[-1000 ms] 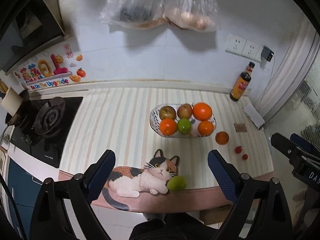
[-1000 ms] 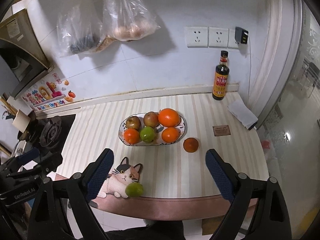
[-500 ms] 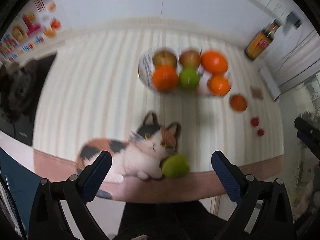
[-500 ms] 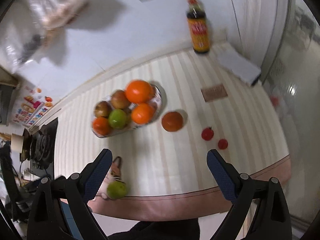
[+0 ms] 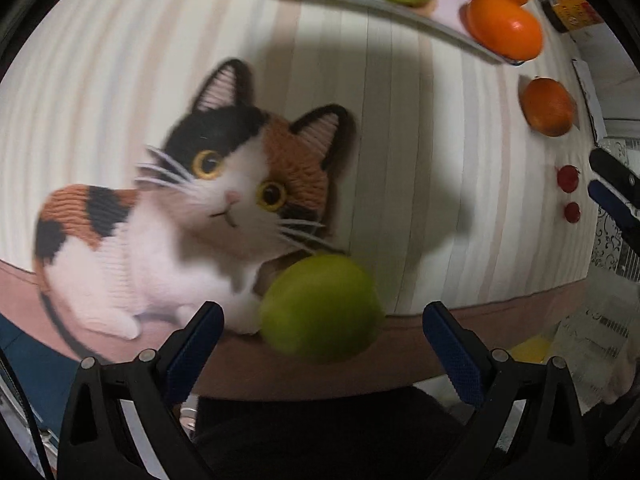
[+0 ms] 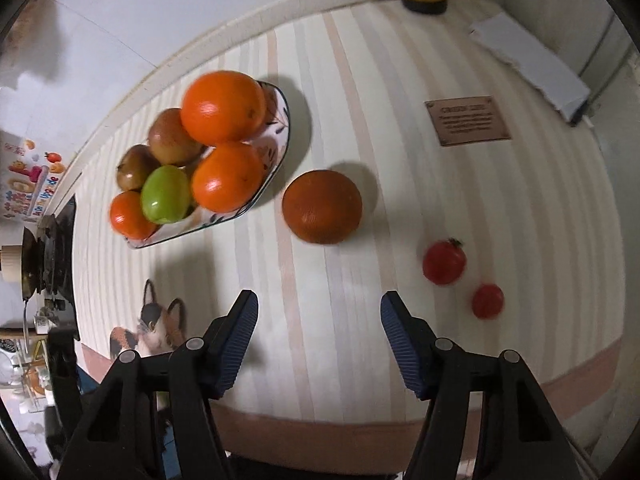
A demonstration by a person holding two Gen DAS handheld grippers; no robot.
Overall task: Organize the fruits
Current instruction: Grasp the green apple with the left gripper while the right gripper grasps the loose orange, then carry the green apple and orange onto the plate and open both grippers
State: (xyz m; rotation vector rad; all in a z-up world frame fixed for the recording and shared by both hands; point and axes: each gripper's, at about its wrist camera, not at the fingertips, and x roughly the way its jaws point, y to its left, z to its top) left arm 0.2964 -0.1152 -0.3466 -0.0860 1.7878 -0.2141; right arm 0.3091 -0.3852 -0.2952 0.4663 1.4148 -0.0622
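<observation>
Counter mat (image 6: 460,200): cream with pale pink and green stripes, dusty-pink border, calico cat print (image 5: 208,208) (black, orange, white, yellow eyes). Loose fruit (image 5: 320,308): lime green. Loose orange (image 6: 322,206): dark orange. Two tomatoes (image 6: 444,262): red. Plate (image 6: 276,148): white, dark rim. Gripper pads (image 6: 236,344): blue.

Dim indoor light from overhead throws soft, broad shadows across the striped bench (image 5: 400,160); the near green fruit (image 5: 320,308) is motion-blurred, and fisheye edges bend darkly.
</observation>
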